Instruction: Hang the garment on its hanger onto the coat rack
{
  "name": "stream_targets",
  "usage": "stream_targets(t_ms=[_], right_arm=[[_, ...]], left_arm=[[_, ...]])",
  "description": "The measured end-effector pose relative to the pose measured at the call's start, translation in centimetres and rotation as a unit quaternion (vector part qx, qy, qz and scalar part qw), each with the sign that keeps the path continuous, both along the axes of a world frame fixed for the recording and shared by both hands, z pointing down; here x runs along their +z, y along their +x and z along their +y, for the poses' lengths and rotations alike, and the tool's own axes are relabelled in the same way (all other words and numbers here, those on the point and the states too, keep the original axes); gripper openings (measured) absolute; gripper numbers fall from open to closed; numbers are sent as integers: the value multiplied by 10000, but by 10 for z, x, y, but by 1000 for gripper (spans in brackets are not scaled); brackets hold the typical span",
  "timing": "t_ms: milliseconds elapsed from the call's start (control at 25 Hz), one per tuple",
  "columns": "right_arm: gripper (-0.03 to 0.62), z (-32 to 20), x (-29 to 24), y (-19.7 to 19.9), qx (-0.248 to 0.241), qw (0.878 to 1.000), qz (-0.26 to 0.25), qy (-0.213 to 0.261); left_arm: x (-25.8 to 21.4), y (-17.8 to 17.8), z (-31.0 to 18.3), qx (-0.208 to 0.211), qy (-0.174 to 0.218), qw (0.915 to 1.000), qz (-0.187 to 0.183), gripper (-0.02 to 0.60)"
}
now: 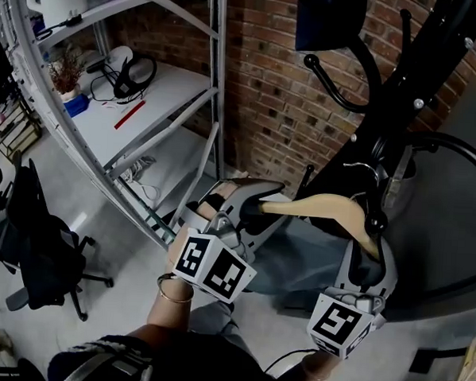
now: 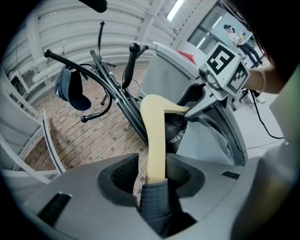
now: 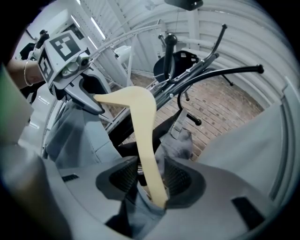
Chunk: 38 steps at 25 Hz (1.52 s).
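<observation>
A brick wall closes the far side of the scene, with pale metal shelving on the left. In front of the wall on the right stands the black coat rack, its curved arms reaching out; a dark cap hangs from one arm.

The grey garment drapes low beside the rack's pole, carried on a pale wooden hanger that lies between the two grippers. The hanger's metal hook sits right against the rack; it looks to be over one of the arms, though exactly where it bears cannot be made out.

The left gripper has the hanger's left arm and a fold of cloth between its jaws, but they stand spread, with a gap showing beside the wood. The right gripper is the same at the right arm: jaws wide, wood and cloth between them, nothing pinched.

This reads as the letting-go step, with the hanging itself apparently done. The next move calls for drawing both grippers straight back toward the near side, clear of wood and cloth, without snagging the fabric or nudging the hook off its perch.
</observation>
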State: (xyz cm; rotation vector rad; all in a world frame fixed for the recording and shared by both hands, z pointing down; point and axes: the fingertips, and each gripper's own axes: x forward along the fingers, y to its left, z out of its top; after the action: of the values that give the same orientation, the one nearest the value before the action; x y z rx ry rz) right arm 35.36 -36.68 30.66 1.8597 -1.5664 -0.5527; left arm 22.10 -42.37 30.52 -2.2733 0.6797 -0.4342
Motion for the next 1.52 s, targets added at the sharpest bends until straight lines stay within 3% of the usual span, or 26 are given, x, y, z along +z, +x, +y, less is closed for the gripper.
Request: stream_targets(t_ms=[280,520,800,880,960,1000,1240,1520], right_arm=[[169,27,-8,-8,-45,9999,-13,116],[164,62,-38,-10,-113,9954,-686,657],[71,93,-60,-11,41,9924,-789,948],[61,99,-62,-11,64,9918,-838,968],[57,103,-64,-12,69,9904,-932,1014],[52,106,-66,-12,62,9895,-992,1045],[37,113,-74,-13,86,9880,-1077,1101],[32,106,-67,-12,108,9894,-1091,955]], left_arm=[[-15,-15,26,-56,173,9997,180,155],[-34,-29,57,-21,240,9986,470,155],[-49,-47,90,27,206,9979,608,153],[-51,-53,94,-66,112,9982,592,128],[-54,-60,96,-241,112,9979,595,22],[-54,-62,97,-299,107,9977,600,3],[-57,-68,99,-436,136,9976,518,3],[-46,-67,86,-681,44,9975,166,3]])
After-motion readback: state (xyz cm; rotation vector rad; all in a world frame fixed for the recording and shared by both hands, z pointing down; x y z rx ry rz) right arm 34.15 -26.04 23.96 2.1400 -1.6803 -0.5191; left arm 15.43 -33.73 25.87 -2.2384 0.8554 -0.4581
